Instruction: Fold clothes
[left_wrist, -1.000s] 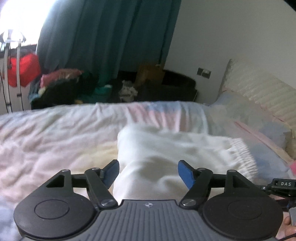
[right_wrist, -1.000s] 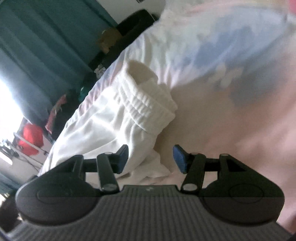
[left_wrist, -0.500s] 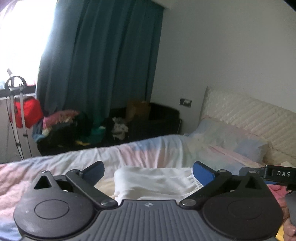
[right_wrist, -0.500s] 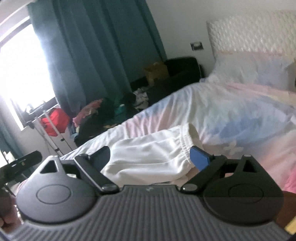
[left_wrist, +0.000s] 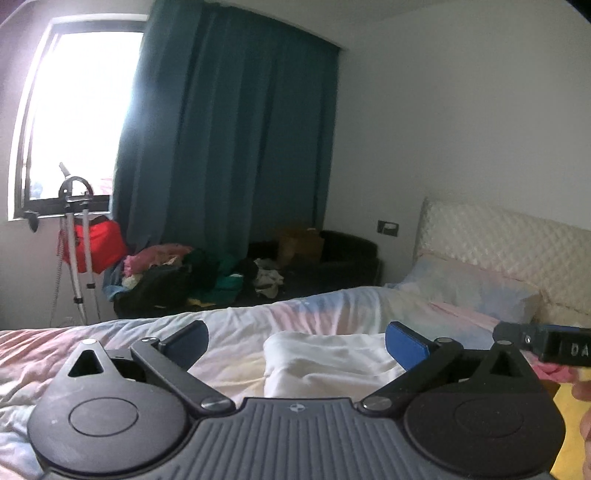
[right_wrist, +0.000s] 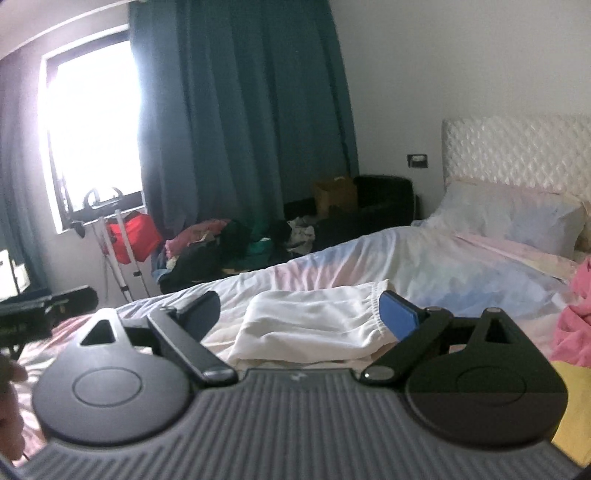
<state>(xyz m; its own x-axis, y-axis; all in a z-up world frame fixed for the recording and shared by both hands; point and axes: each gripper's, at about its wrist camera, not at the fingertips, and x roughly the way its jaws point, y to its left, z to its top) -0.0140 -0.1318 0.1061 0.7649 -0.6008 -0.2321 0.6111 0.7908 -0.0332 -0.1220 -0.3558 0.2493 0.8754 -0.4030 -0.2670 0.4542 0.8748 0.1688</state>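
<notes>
Your left hand-held gripper (left_wrist: 295, 341) and right hand-held gripper (right_wrist: 297, 312) both stood wide apart, gripping nothing, their jaws having just been opening. The folded white garment (right_wrist: 310, 325) lay on the bed (right_wrist: 424, 266) beneath them.

Bright window (left_wrist: 77, 114) left of the teal curtain (left_wrist: 229, 140), dark armchair (left_wrist: 347, 254) right of it, quilted cream headboard (left_wrist: 502, 240) past that.
</notes>
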